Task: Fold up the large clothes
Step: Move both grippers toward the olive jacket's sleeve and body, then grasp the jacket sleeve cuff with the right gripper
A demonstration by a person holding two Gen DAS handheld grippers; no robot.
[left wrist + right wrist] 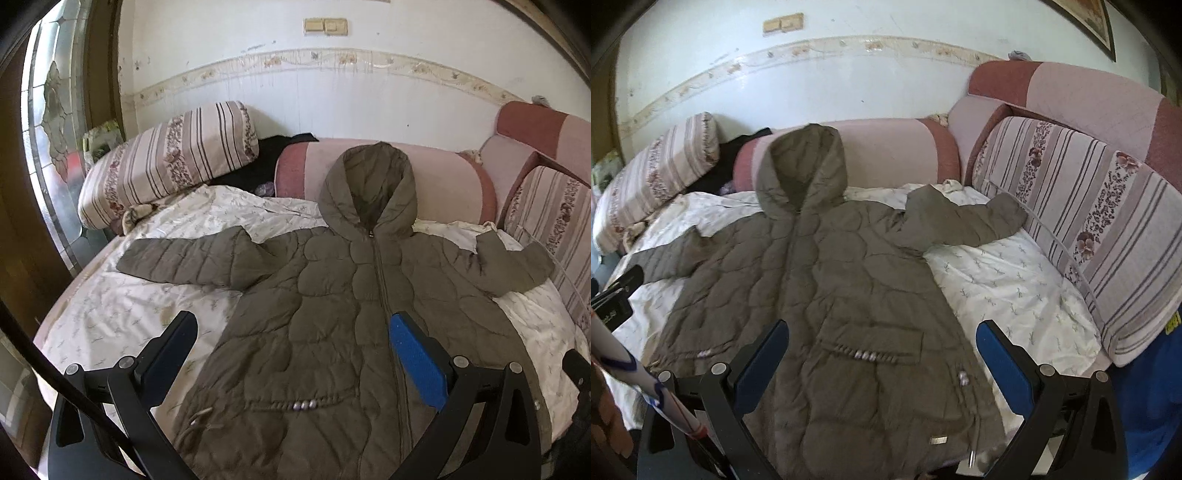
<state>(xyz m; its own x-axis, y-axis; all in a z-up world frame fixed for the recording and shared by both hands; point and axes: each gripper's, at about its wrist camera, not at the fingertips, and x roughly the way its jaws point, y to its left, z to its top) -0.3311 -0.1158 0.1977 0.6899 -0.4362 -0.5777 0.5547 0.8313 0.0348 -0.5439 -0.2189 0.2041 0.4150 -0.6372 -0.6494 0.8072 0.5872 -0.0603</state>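
A striped pillow [166,158] sits at the bed's left. The olive hooded jacket [332,314] lies spread flat on the white sheet [122,306], zipped, sleeves out. Both the left gripper [291,354] and right gripper [882,358] hover above its hem, jaws released, apparently not touching.

matt quilted cloth jacket [332,295], cotton sheet [122,306].
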